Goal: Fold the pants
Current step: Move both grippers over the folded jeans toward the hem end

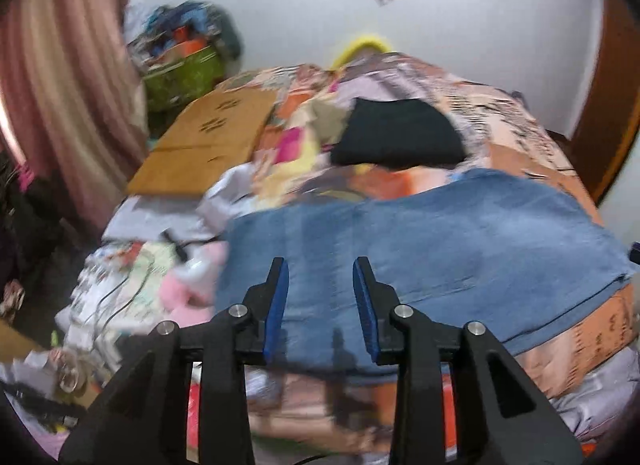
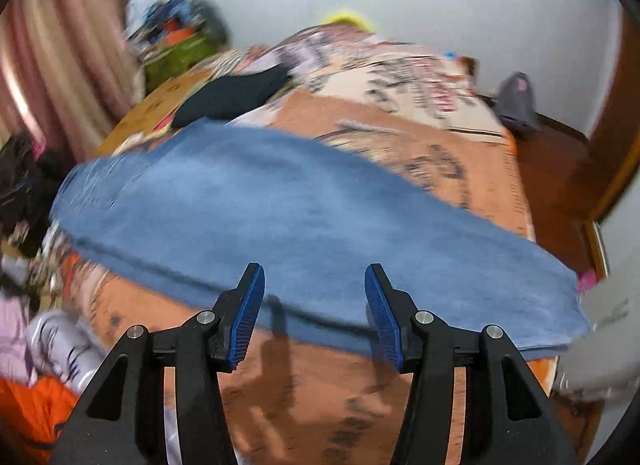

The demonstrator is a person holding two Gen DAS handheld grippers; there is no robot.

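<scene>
Left wrist: left gripper (image 1: 321,271) jaws open, empty, jeans (image 1: 420,249) spread just ahead. Right gripper (image 2: 314,277) jaws open too, jeans' near edge between them; black garment (image 2: 236,95) beyond.

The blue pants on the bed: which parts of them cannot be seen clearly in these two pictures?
- Waistband, pockets and seams of the blue pants: motion blur in both views smears them.
- Near edge, left wrist view: hidden behind the open left tongs.
- Right end, right wrist view: a grey blurred shape borders it; overlap unclear.
- Number of layers: unclear in both views.
</scene>
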